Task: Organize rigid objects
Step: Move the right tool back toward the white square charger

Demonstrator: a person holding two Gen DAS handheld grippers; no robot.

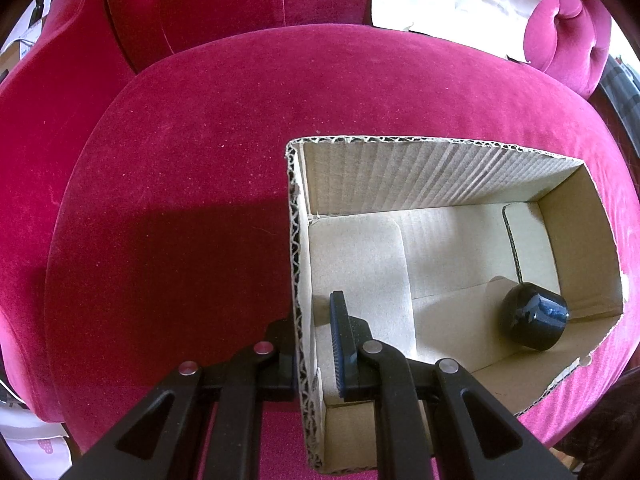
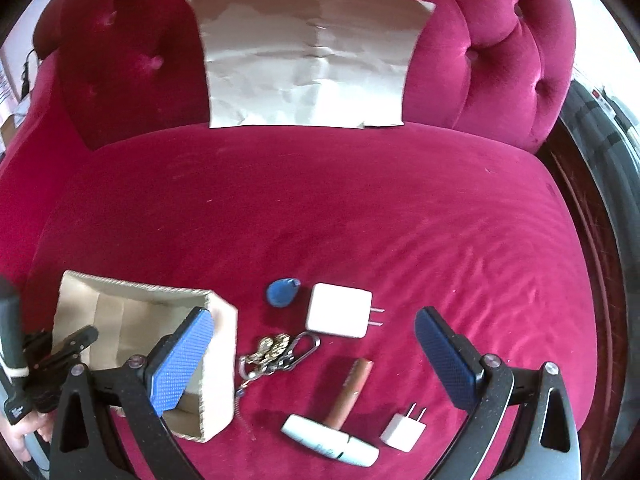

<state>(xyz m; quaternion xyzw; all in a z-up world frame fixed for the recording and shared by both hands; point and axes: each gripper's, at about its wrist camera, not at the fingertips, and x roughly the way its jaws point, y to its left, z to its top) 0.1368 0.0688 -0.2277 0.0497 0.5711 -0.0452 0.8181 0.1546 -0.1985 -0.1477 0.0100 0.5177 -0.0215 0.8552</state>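
Crimson velvet seat (image 2: pixel 360 208), open corrugated cardboard box (image 1: pixel 440 176), glossy black cap (image 1: pixel 534 316) inside.

furniture: crimson velvet tufted sofa (image 2: pixel 320 208) | backrest: creased paper sheet (image 2: pixel 308 60) | light: bright daylight

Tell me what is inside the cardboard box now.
In the cardboard box lies one dark, glossy, rounded object, near its right wall. The left gripper covers part of the near floor.
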